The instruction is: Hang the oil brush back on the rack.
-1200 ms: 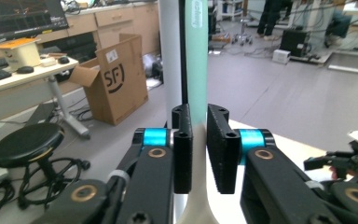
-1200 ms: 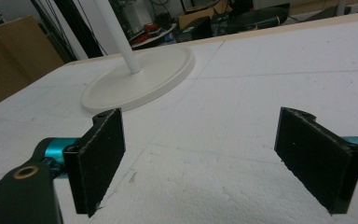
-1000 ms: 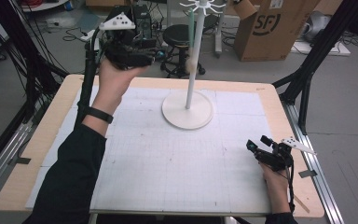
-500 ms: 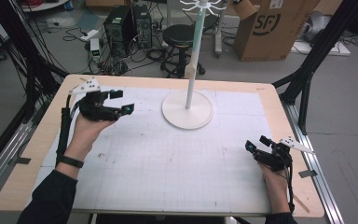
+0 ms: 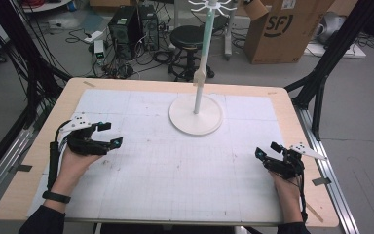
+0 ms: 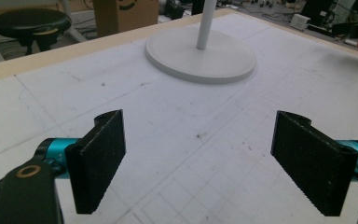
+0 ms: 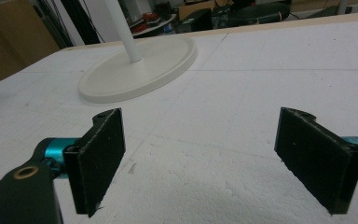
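A: Where are your 2 claws right now?

B: My left gripper [image 5: 106, 133] is low at the left middle of the high view, just over the white mat [image 5: 175, 165]. A second ago I had it raised at the upper left of the frame, level with the upper part of the pole; now it hangs near the table. My right gripper [image 5: 268, 149] sits at the lower right, exactly where it was.

A: Holding anything?

B: Nothing. Both sets of jaws stand wide apart with only bare mat between them. The left ones have just been opening on the way down, and they are empty.

A: And the stand?

B: The white stand [image 5: 195, 115] is at the upper middle of the high view, its round base flat on the mat and its pole [image 5: 202, 73] rising to the hooks at the top edge. From my left gripper's camera the base [image 6: 200, 56] lies ahead at the upper centre, well apart from the pads [image 6: 100, 158].

A: So what does that tell you?

B: I judge the work at the stand is finished for now: both hands are down, parted and idle on either side.
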Demonstrator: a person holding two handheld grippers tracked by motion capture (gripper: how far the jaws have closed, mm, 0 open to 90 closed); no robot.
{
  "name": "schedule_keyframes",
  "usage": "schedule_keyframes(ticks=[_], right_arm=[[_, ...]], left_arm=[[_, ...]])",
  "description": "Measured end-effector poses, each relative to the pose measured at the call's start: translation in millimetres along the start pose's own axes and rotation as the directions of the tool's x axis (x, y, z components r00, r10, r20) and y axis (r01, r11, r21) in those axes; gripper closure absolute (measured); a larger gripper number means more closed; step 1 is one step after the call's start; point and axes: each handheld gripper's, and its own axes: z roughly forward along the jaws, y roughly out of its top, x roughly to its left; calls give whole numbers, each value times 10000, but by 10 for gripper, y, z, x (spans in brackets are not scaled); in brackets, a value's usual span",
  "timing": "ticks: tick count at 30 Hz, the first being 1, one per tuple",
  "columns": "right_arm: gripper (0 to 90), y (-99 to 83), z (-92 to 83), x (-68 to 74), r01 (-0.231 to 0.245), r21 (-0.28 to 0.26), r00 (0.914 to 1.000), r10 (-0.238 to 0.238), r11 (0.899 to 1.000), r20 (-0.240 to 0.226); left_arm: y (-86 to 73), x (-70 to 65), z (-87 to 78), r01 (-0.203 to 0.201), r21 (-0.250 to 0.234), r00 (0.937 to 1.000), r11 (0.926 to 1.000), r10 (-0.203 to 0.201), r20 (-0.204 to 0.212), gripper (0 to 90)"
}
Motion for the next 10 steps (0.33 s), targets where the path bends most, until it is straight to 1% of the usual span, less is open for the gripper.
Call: schedule_keyframes(ticks=[1,3,4,7,9,10], right_arm=[[153,0,0,1,15,5,10000,-15,10000,10],[153,-1,2,2,30,-5,10000,-30,10000,28],[153,0,2,2,37,-8,10000,-37,10000,31],[153,0,1,3,27,-6,10000,-27,10000,43],[153,0,2,4,-13,-8,10000,13,10000,32],[153,0,0,2,-2,4,10000,2,10000,27]], left_arm=[[-27,1,-7,-1,89,10000,10000,2,-33,184],[-46,-4,-1,-48,497,9999,9988,52,-86,184],[-46,-18,4,-141,569,9998,9983,149,-128,182],[-34,-72,25,-371,503,9992,9980,377,-115,184],[-36,-89,40,-468,611,9987,9970,478,-157,185],[-42,-87,46,-452,707,9988,9965,466,-178,185]])
